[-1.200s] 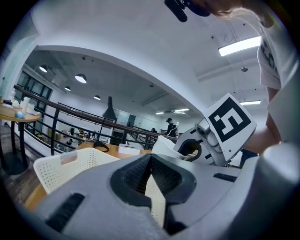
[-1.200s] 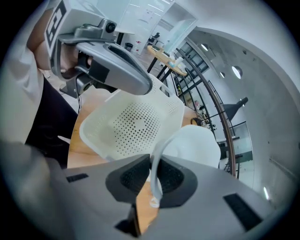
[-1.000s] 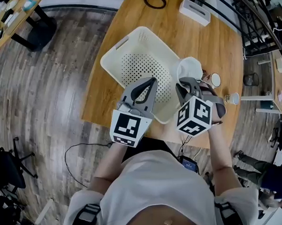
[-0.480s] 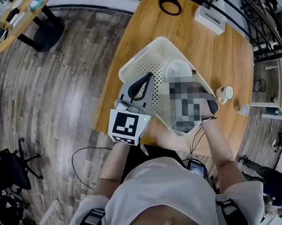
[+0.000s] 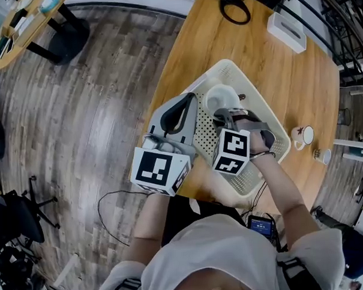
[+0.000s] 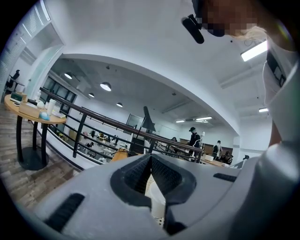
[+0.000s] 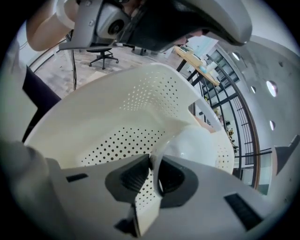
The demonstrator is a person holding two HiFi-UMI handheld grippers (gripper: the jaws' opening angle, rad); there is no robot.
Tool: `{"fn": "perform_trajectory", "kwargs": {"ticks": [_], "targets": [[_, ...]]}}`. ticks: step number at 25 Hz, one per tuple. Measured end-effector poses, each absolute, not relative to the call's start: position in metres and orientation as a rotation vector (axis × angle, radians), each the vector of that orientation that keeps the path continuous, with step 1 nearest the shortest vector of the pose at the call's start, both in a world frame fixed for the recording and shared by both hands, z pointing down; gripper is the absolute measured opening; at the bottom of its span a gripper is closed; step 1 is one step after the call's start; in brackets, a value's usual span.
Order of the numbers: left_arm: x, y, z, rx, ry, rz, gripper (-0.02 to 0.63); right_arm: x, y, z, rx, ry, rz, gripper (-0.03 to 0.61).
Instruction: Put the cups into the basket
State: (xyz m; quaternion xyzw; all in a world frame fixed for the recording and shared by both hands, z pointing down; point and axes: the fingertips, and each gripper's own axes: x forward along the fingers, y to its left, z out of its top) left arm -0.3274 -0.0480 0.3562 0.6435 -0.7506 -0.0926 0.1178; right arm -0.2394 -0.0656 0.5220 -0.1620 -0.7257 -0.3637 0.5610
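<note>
The right claw [image 5: 224,113] is clamped almost shut on the rim of a white cup [image 5: 221,97], which is inside the white perforated basket [image 5: 227,63] at frame centre on the wooden tabletop [image 5: 299,82]. The left claw [image 5: 190,96] is closed and empty at the basket's left edge. A mug [image 5: 302,135] and a small cup [image 5: 322,155] stand on the tabletop at right.

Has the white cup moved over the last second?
Yes: the white cup, pinched by the right gripper, went from the basket's right rim to inside the basket.
</note>
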Motion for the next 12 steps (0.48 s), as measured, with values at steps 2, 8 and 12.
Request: {"fn": "perform_trajectory", "kwargs": {"ticks": [2,8,12], "targets": [[-0.331,-0.050,0.357,1.877,-2.200,-0.271,0.008,-0.246,-0.067,0.532,-0.397,-1.705,-0.857,0.055],[-0.350,-0.048,0.360,1.791,-2.224,-0.295,0.008,-0.262,-0.069,0.552,-0.449,-1.662,-0.925,0.058],[-0.355,-0.045,0.365,1.815,-2.254,-0.253,0.008,-0.267,-0.073,0.559,-0.453,-1.636,-0.965,0.060]]}}
